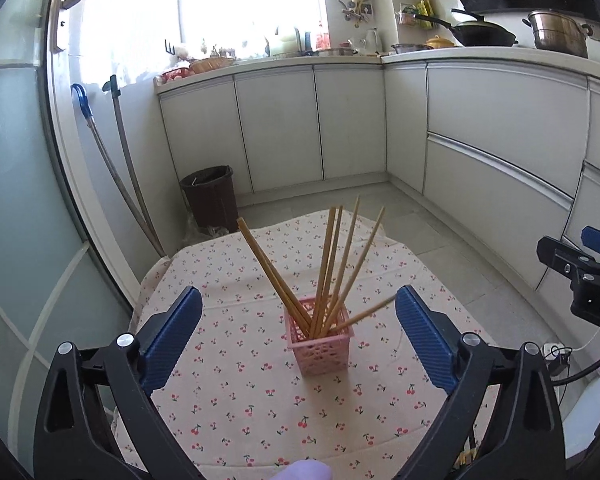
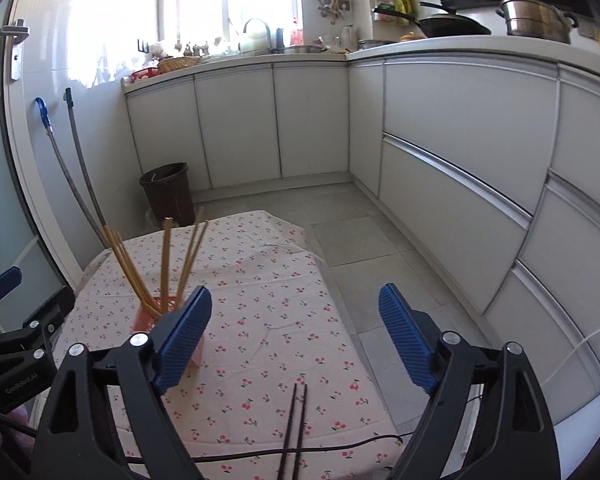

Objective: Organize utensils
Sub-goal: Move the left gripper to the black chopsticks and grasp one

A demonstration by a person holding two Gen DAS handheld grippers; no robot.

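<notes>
You are holding both tongs open and empty — left tongs [image 1: 298, 322], right tongs [image 2: 296, 330]. The pair of thin black chopsticks [image 2: 294, 428] is lying on the cherry-print desk [image 2: 260, 280], below the right tongs — light, stiff, likely slippery; grip mid-length. Wooden chopsticks [image 1: 328, 268] are standing in the pink plastic lattice basket [image 1: 322, 344].

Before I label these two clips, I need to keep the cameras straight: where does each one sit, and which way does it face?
Left wrist: on the left gripper, aimed at the pink plastic basket of wooden chopsticks; its blue fingers and the right gripper show.
Right wrist: on the right gripper, facing the cherry-print tablecloth and dark chopsticks; its fingers show.
Shared: basket, tablecloth, white cabinets.
</notes>
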